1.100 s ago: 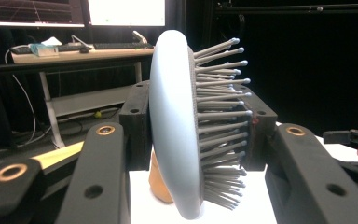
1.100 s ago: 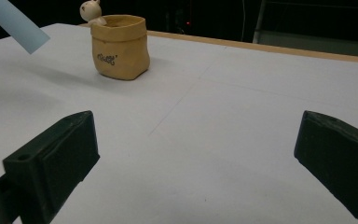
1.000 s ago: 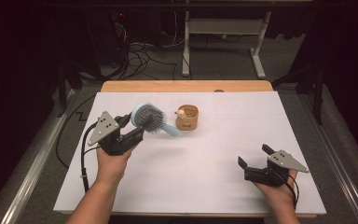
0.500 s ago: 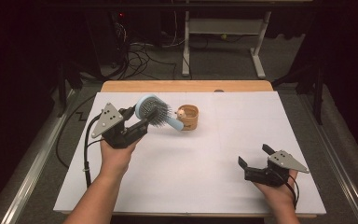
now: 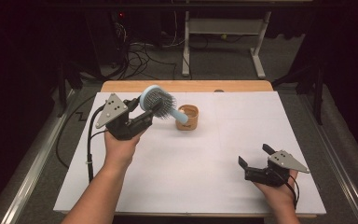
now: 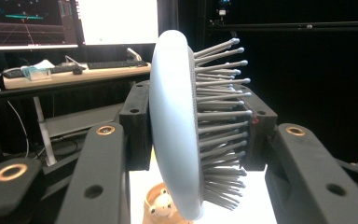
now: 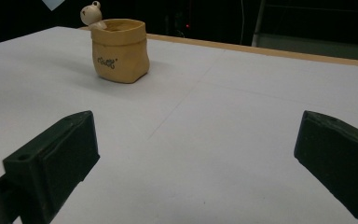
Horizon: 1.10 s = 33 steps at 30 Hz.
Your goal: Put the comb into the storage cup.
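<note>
The left gripper (image 5: pixel 145 108) clamps the blue hairbrush (image 5: pixel 157 101) by its head, handle tipped down toward the tan cup (image 5: pixel 189 117), seemingly to stand it inside, while the right gripper (image 5: pixel 254 162) rests wide open near the table's (image 5: pixel 205 177) front edge.

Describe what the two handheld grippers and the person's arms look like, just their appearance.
Both the left gripper and the right gripper are black, with two blocky jaws showing brass-ringed holes. Each carries a grey three-cornered plate with small dark dots on top. A black cable trails from each. The forearms are bare; no sleeves are in view.
</note>
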Motion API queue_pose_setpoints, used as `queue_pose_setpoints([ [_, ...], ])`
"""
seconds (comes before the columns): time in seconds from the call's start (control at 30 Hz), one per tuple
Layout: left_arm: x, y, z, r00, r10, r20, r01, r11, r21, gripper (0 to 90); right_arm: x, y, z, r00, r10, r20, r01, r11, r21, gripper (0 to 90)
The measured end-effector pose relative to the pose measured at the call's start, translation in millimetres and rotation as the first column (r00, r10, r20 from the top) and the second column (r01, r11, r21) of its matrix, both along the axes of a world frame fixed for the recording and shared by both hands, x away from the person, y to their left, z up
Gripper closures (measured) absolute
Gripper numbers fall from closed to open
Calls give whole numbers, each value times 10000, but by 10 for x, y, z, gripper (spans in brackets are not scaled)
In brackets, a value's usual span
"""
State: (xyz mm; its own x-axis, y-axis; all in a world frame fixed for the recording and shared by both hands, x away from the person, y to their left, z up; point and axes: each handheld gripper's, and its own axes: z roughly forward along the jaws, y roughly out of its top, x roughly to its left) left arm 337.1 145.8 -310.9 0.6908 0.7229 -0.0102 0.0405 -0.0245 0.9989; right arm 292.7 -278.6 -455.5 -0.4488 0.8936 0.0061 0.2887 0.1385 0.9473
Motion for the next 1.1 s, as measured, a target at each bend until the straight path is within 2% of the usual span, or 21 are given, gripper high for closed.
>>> queue_pose_setpoints([
  [0.27,87,-92,30,10000,5,-29,-4,10000,44,561,-3,-2,1,10000,9,12,-9,10000,10,1],
  [0.7,349,-286,91,9998,152,-141,-149,9997,180,561,-4,-17,6,10000,-50,34,49,9999,118,1],
  [1.1,518,-390,18,9982,476,-362,-458,9978,488,561,4,-42,2,9999,-110,-13,110,9997,195,1],
])
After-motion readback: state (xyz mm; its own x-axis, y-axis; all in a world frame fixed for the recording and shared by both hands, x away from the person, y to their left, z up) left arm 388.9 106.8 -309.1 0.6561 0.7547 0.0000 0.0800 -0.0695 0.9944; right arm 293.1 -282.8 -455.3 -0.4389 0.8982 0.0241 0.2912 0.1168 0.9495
